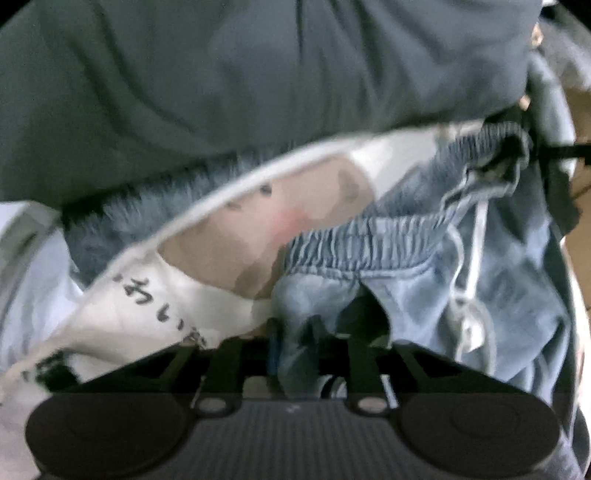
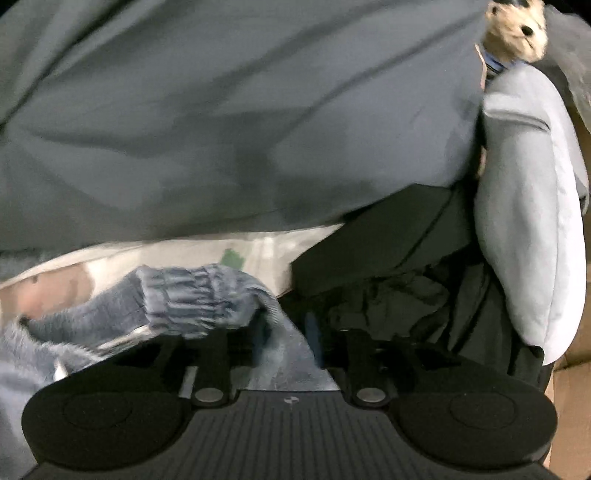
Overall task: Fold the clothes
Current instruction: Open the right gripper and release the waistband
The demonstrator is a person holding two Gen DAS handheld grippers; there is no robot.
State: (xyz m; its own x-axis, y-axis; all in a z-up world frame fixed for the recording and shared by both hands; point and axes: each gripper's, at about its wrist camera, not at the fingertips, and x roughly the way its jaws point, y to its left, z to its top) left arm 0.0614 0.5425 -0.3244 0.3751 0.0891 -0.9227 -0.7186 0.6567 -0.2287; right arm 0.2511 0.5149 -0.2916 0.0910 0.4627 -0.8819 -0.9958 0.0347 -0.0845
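Left tongs [image 1: 312, 332] and right tongs [image 2: 284, 332] each stand apart with light blue drawstring shorts [image 1: 406, 280] fabric between them, above a grey garment [image 2: 221, 129].

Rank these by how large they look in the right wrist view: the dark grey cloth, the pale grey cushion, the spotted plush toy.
1. dark grey cloth, filling most of the frame
2. pale grey cushion
3. spotted plush toy, only partly visible at the edge, so its true size is uncertain

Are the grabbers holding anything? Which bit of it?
Not tightly. Cloth of the blue shorts, just below the stretchy waistband, lies between the fingers of the left gripper and the right gripper, but both look parted.
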